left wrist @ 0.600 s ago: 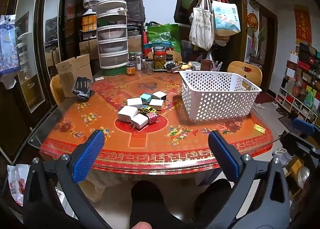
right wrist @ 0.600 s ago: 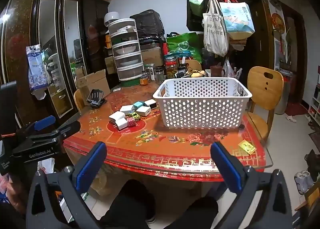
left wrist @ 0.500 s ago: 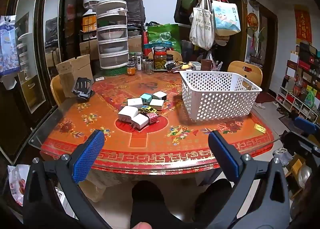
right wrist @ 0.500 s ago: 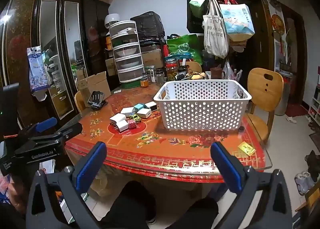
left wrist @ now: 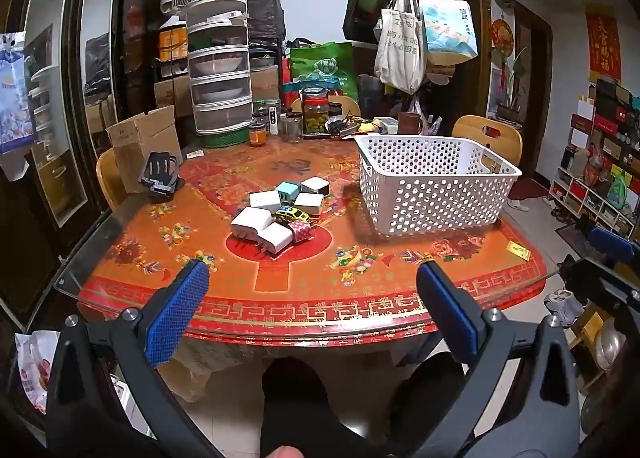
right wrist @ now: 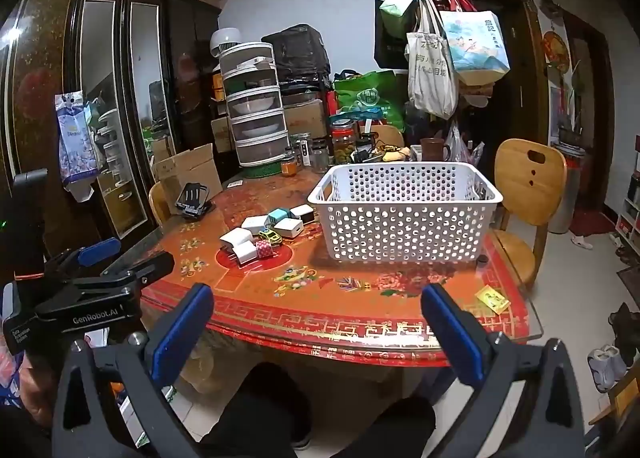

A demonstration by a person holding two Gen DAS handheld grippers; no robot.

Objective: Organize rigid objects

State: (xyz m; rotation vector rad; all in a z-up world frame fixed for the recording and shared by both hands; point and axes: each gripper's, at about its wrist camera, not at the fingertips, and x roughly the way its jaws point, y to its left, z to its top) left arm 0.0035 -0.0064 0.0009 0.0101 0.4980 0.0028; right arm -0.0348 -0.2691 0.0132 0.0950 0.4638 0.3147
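Note:
A cluster of small rigid items lies mid-table: white chargers [left wrist: 256, 224] [right wrist: 240, 244], a teal box [left wrist: 287, 191], a yellow toy car [left wrist: 291, 213] and a pink checked block [left wrist: 300, 231]. A white perforated basket [left wrist: 436, 194] [right wrist: 404, 214] stands to their right, and nothing shows inside it. My left gripper [left wrist: 312, 290] hangs open before the table's near edge, with nothing between its blue pads. My right gripper [right wrist: 316, 314] is open too, in front of the near edge below the basket. Each gripper shows at the side of the other's view.
The round table has a red patterned cover [left wrist: 320, 282] under glass. At its back stand jars [left wrist: 316, 112], a stacked white food cover [left wrist: 220, 74] and a cardboard box [left wrist: 140, 138]. A black phone stand [left wrist: 158, 174] sits left. Wooden chairs [right wrist: 528, 194] flank it. A person's knees are below.
In the right wrist view the table and basket have slid slightly down and away, so that gripper has drawn back or lifted a little. The left view is almost unchanged. Both grippers stay open.

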